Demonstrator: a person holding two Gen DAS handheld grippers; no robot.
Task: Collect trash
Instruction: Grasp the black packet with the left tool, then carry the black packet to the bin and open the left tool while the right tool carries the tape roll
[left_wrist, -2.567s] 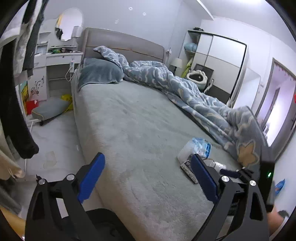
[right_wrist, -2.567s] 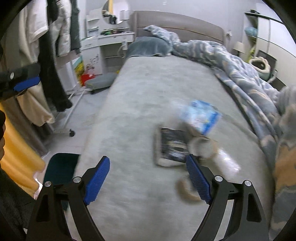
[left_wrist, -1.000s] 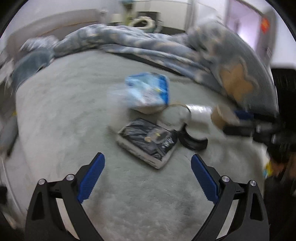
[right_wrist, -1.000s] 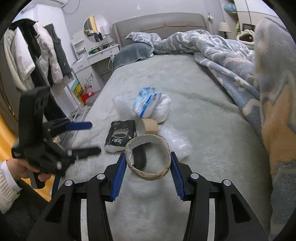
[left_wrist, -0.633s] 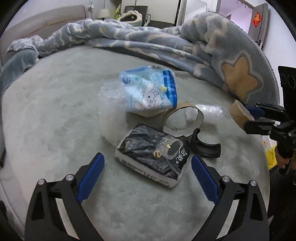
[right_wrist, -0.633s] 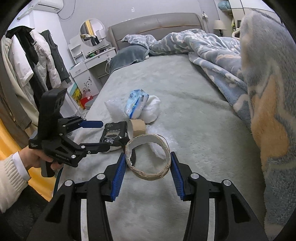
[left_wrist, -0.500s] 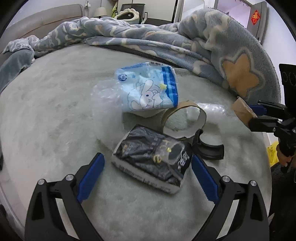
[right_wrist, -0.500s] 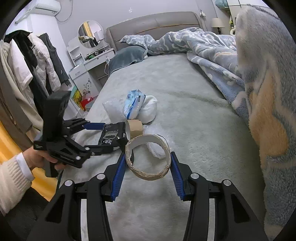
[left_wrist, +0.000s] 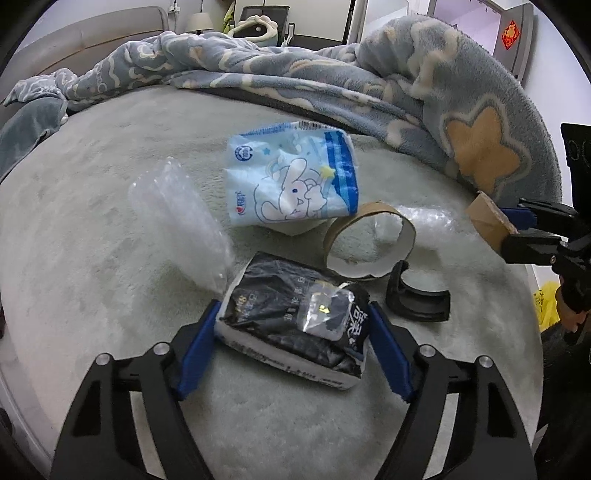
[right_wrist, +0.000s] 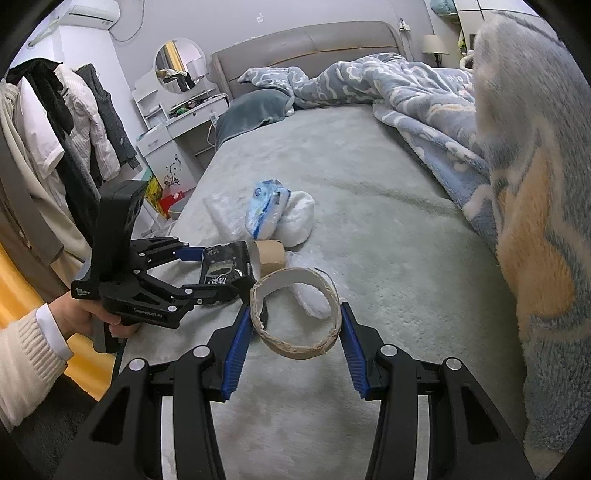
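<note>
Left gripper (left_wrist: 291, 347) just closing around the black packet (left_wrist: 295, 325) on the bed (left_wrist: 110, 221), pads at its sides, ready for lifting. Right gripper (right_wrist: 295, 332) clamped on a cardboard ring (right_wrist: 295, 314), raised beside that packet, kept clear.

blanket (left_wrist: 369, 85) rumpled | pillow (right_wrist: 251, 110) | mirror (right_wrist: 179, 66) | hanging clothes (right_wrist: 74, 122)
</note>
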